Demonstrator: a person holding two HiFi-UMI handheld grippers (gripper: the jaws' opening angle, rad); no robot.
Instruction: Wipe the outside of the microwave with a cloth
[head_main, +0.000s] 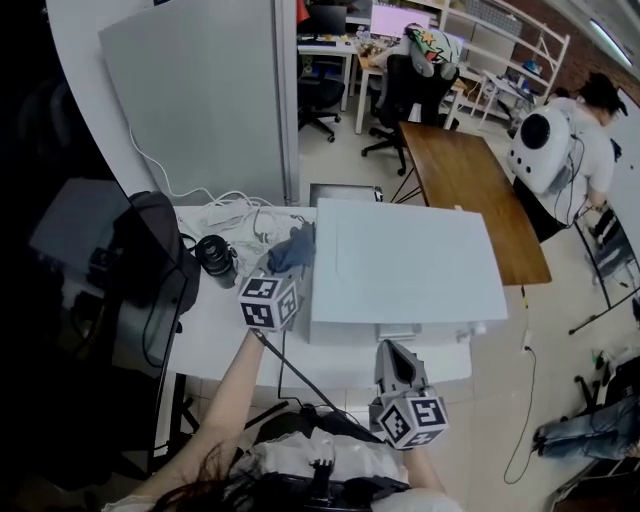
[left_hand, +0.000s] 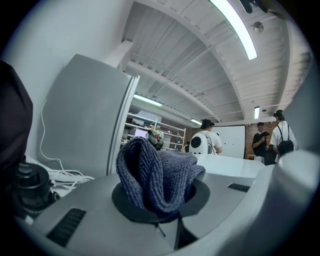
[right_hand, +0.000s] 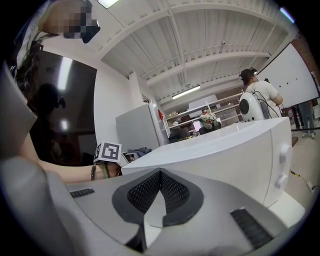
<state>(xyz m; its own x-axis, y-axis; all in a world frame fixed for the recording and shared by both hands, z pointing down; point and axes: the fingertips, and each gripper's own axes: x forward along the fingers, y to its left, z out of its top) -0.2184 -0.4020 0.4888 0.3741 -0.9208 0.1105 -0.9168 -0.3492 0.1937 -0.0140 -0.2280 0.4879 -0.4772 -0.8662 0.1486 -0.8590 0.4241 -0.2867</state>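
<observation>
A white microwave stands on a white table. My left gripper is at the microwave's left side near its top edge, shut on a bunched blue-grey cloth. In the left gripper view the cloth bulges up from between the shut jaws of the left gripper. My right gripper hovers just in front of the microwave's front face, shut with nothing in it. In the right gripper view the right gripper points along the microwave, whose two knobs show at the right.
A black flask and tangled white cables lie left of the microwave. A black bag stands at the table's left end. A grey partition rises behind. A wooden table and people are farther back.
</observation>
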